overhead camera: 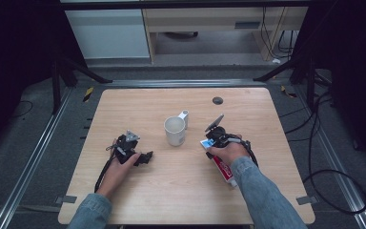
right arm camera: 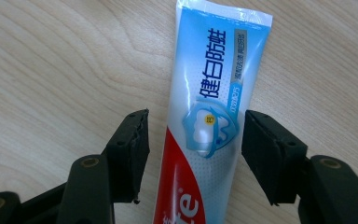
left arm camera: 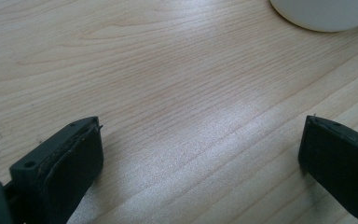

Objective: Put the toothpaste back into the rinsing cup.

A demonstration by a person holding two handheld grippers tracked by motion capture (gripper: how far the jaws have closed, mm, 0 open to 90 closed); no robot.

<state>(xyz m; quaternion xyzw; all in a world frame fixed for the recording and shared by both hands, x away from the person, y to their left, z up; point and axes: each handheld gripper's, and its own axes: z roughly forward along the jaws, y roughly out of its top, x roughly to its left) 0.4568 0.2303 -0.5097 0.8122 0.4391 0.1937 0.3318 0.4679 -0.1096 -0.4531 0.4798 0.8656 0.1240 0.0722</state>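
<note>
You face light wooden table point(overhead camera: 124, 102), rounded corners, dark round grommet point(overhead camera: 218, 100) near far edge; white mug point(overhead camera: 175, 130) stands mid-table; toothpaste tube point(right arm camera: 214, 112) lies flat right of mug, well apart from it

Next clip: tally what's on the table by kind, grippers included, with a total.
Toothpaste tube: 1, lying between the right gripper's open fingers
White mug: 1
Hand-held grippers: 2, left gripper and right gripper
Total: 4

Only a white mug point(overhead camera: 175, 130) blocks the bare table point(overhead camera: 124, 102)
</note>
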